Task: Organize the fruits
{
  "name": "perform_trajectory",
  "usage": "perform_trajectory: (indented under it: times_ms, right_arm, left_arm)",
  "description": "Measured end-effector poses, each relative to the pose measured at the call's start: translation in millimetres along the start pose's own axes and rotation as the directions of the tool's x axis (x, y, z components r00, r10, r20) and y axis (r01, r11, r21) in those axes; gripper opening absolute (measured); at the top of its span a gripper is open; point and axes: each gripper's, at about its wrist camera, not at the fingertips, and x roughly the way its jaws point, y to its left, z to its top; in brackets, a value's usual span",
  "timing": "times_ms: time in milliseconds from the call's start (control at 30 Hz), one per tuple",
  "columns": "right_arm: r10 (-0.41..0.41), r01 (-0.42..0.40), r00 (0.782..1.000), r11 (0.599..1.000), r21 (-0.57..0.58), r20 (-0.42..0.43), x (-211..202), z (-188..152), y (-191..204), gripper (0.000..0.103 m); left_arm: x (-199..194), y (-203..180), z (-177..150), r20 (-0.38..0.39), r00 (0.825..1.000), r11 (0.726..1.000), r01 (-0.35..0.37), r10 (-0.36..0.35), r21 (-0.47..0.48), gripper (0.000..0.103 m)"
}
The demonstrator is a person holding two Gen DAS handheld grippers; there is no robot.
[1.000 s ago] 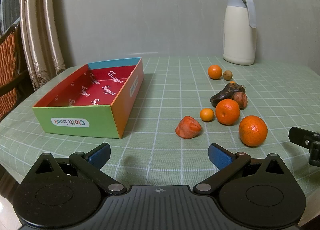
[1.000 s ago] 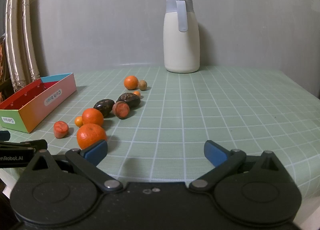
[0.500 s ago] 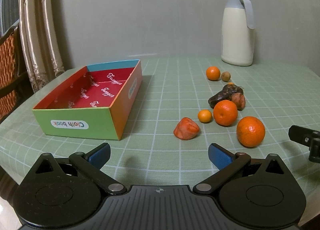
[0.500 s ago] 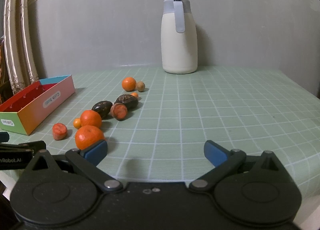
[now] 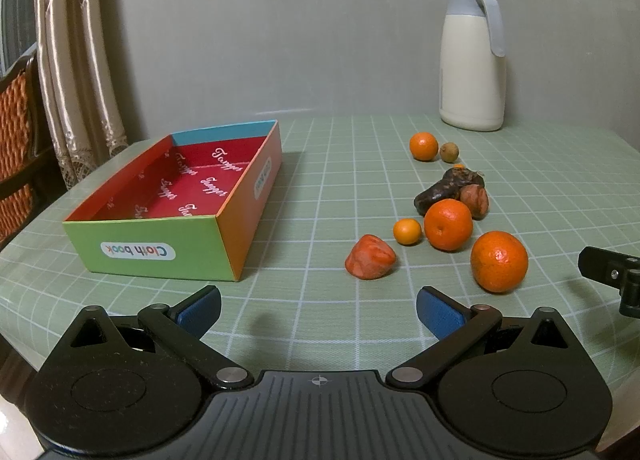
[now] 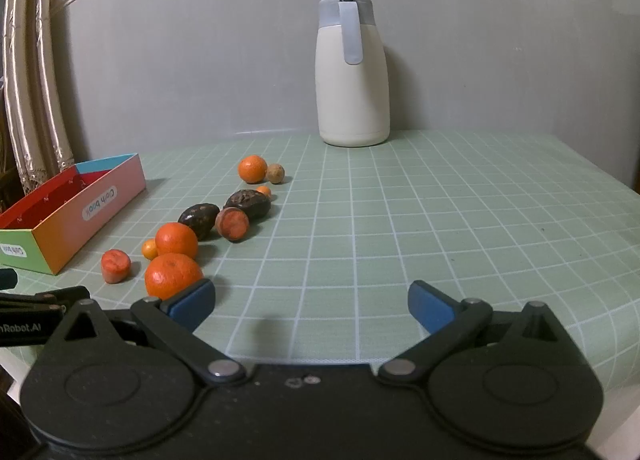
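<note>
Item: fruits loose on table (image 5: pixel 320 164), none boxed; nearest orange (image 5: pixel 499 261) at 1 o'clock of my left gripper (image 5: pixel 319 310). Both sets of fingers, right gripper (image 6: pixel 311 306) included, spread, holding nothing. I'd straddle its widest girth, squeeze gently, carry to box (image 5: pixel 160 256) at 10 o'clock.

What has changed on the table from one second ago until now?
Almost nothing. Both views shift slightly, so the left claw and right claw drifted a little; direction is unclear. Nothing was gripped or released. Both claws are open as before, the fruits lie where they were, and the box holds no fruit.
</note>
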Motion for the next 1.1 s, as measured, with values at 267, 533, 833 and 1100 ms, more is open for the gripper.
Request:
perform_trajectory:
  times_ms: [267, 533, 833, 1100]
  right_arm:
    - [0.000, 0.000, 1.000, 1.000, 0.002, 0.001, -1, 0, -1, 0.103]
    - [-0.005, 0.005, 1.000, 1.000, 0.013, 0.006, -3, 1, -4, 0.103]
    - [-0.016, 0.015, 1.000, 0.998, 0.053, 0.021, -6, 2, -14, 0.103]
    - [-0.050, 0.046, 0.998, 0.994, 0.097, 0.040, -11, 4, -27, 0.103]
  left_arm:
    - [-2, -2, 0, 0.013, 1.000, 1.000, 0.002, -0.002, 0.019, 0.103]
    - [-11, -14, -2, 0.048, 0.998, 0.995, 0.029, -0.033, 0.093, 0.103]
    - [-19, -28, 0, 0.086, 0.993, 0.988, 0.069, -0.081, 0.139, 0.103]
    - [-19, -39, 3, 0.081, 0.992, 0.985, 0.085, -0.098, 0.153, 0.103]
